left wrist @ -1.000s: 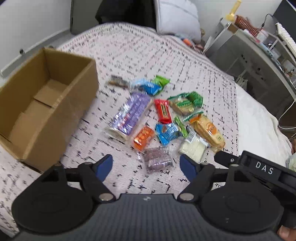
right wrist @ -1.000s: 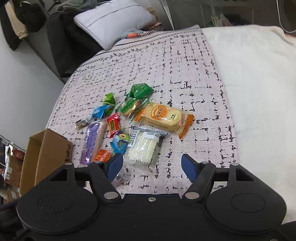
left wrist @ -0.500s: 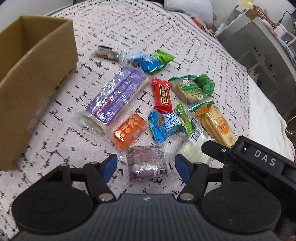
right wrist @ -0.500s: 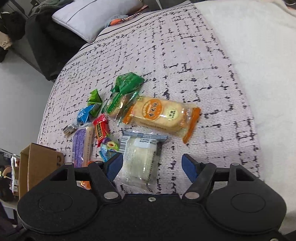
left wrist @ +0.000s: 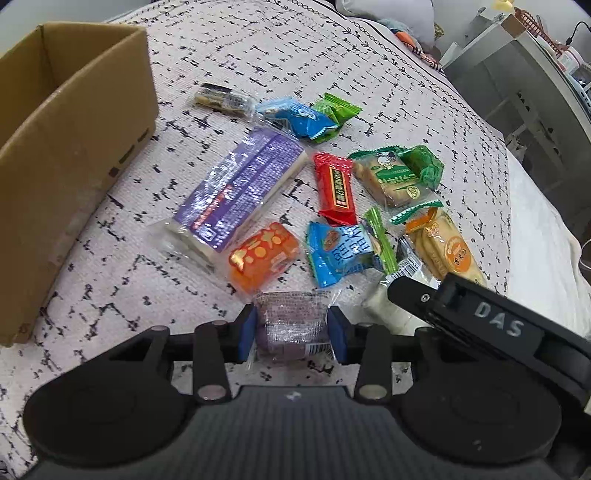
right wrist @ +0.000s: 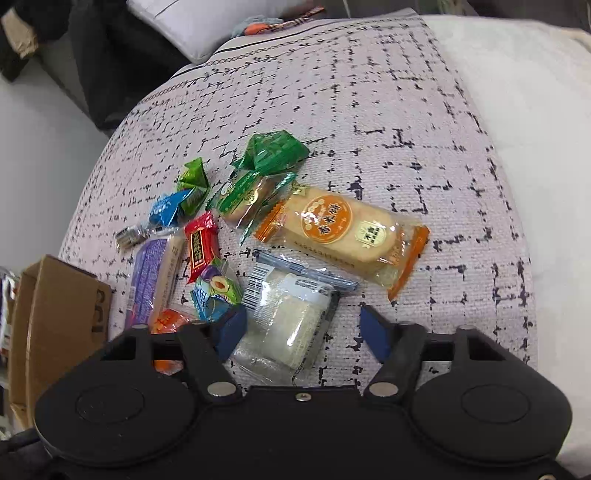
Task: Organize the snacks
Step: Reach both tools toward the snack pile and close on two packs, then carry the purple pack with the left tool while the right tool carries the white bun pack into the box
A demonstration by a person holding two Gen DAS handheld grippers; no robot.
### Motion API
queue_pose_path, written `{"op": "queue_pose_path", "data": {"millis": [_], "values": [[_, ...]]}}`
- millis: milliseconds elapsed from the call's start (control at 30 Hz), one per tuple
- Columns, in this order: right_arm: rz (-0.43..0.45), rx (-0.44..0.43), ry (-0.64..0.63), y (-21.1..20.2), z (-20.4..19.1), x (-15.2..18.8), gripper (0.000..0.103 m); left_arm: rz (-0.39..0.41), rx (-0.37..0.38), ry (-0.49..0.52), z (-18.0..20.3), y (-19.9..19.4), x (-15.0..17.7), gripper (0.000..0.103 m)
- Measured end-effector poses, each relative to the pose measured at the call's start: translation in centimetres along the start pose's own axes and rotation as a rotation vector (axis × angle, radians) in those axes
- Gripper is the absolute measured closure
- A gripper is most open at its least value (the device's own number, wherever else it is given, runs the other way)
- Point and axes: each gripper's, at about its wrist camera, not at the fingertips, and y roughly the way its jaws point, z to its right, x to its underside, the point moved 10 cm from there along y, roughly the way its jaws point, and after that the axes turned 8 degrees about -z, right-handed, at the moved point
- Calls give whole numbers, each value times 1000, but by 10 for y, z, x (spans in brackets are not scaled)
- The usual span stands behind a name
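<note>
Several wrapped snacks lie in a loose pile on the patterned bedspread [left wrist: 369,74]. My left gripper [left wrist: 292,332] is shut on a small purple snack packet [left wrist: 291,314], one blue pad pressed against each side. Just beyond it lie an orange packet [left wrist: 262,254], a blue packet [left wrist: 340,251] and a long purple bar [left wrist: 240,184]. My right gripper [right wrist: 303,326] is open, its fingers straddling a white clear-wrapped packet [right wrist: 288,314] without touching it. An orange rice-cracker pack [right wrist: 340,229] lies just past it. An open cardboard box [left wrist: 74,147] stands to the left.
The right gripper's black housing [left wrist: 491,325] crowds the lower right of the left wrist view, next to my left fingers. A grey pillow [right wrist: 207,26] and dark clothes lie at the bed's far end. A plain white blanket [right wrist: 535,110] covers the right side. A grey desk [left wrist: 517,74] stands beyond.
My left gripper dropped to the bed and shut on the purple packet. My right gripper came down closer over the white packet and stays open.
</note>
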Motion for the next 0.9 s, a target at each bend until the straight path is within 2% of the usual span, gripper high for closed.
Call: {"op": "queue_pose_path", "data": {"millis": [33, 333, 667, 900], "values": [[-5, -14, -15, 1, -3, 1, 59, 2, -2, 1, -1, -2, 1, 63], [21, -29, -32, -19, -10, 5, 70, 60, -18, 31, -6, -38, 5, 65], [89, -61, -92, -54, -34, 16, 72, 130, -14, 42, -16, -84, 11, 65], [130, -42, -115, -69, -51, 23, 72, 171, -4, 30, -32, -113, 13, 65]]}}
